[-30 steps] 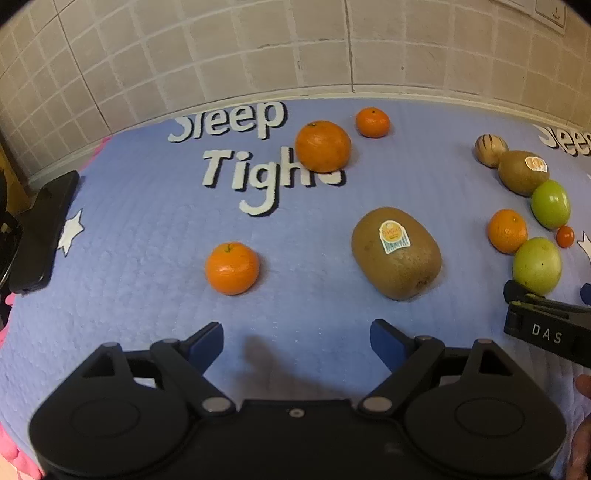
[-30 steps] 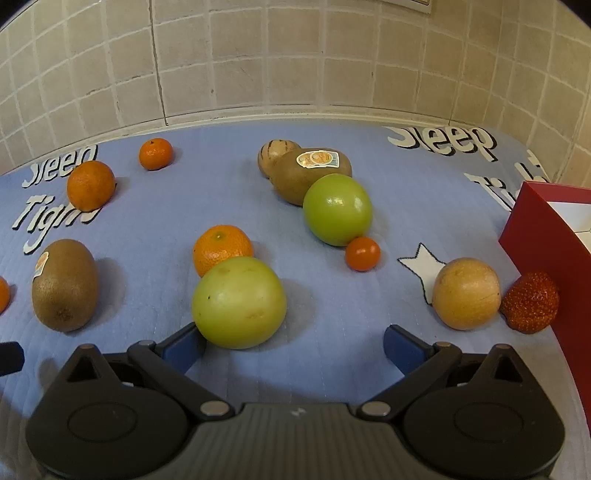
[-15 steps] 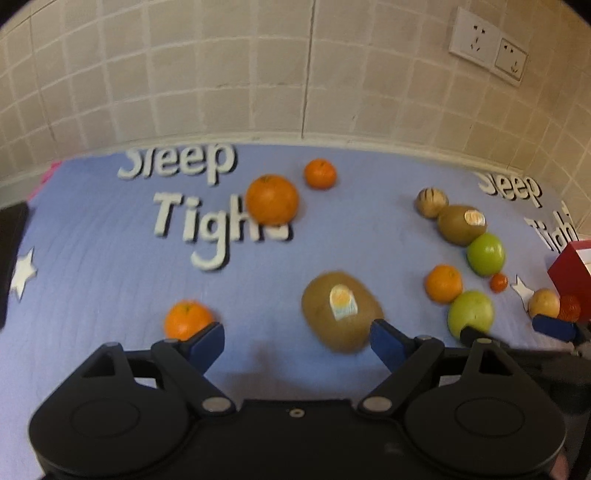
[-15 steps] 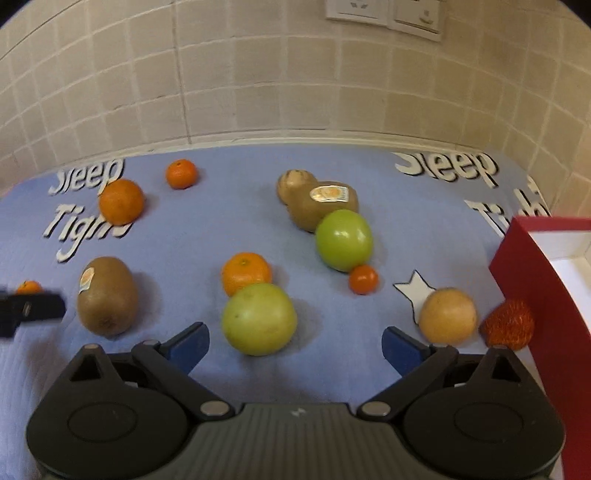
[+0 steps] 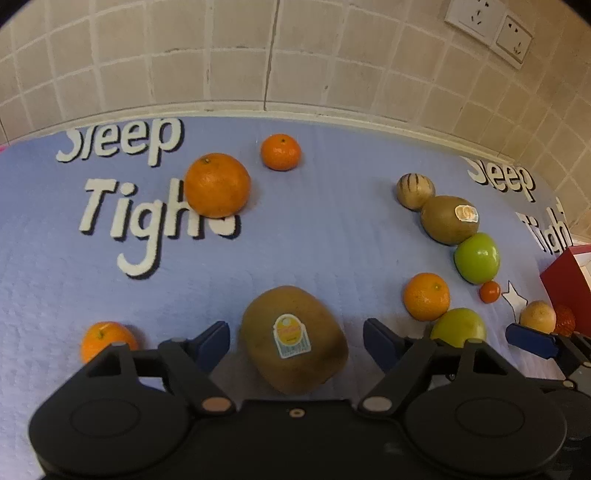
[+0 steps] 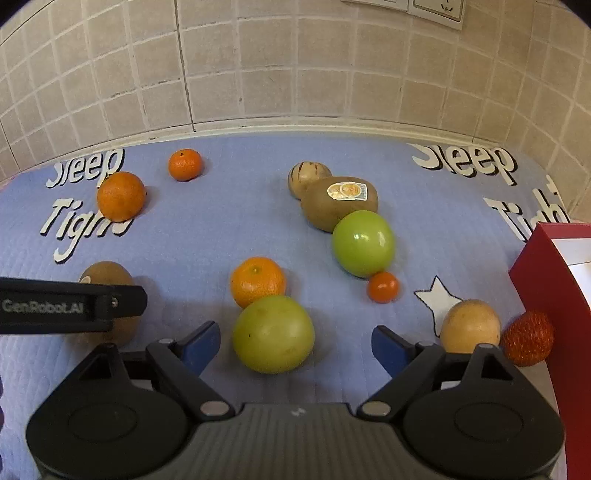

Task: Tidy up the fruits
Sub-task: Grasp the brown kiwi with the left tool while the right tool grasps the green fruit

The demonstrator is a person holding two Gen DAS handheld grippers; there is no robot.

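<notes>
Beige tiled wall [image 5: 236, 62] is standing behind a blue quilted mat [image 5: 314, 229] printed with white "Sleep Tight" lettering and stars; white wall sockets [image 5: 487, 26] are sitting up on the far right.

I am holding my left claw [image 5: 296, 341] around a brown kiwi [image 5: 293, 338] wearing a yellow and blue sticker; its jaws have just been closing, yet a sliver of mat is showing on each side, so they are not pinching it. My right claw [image 6: 295, 345] is framing a pale green apple [image 6: 273, 334], its jaws also just closing in, with clear gaps either side.

Touching the far side of that apple, a mandarin [image 6: 258, 281] is sitting. Farther and to the right, a glossy green apple [image 6: 363, 243], a second stickered kiwi [image 6: 340, 202] and a striped tan fruit [image 6: 308, 175] are lining up, touching one another, with a tiny orange fruit [image 6: 383, 287] beside the glossy apple. On the near right, a tan round fruit [image 6: 470, 325] and a strawberry [image 6: 528, 342] are lying against a red box [image 6: 543, 288]. Far left, a big orange [image 5: 217, 184] is covering the lettering, with a small mandarin [image 5: 280, 152] beyond it. Another mandarin [image 5: 105, 338] is peeking past my left claw's left jaw.
</notes>
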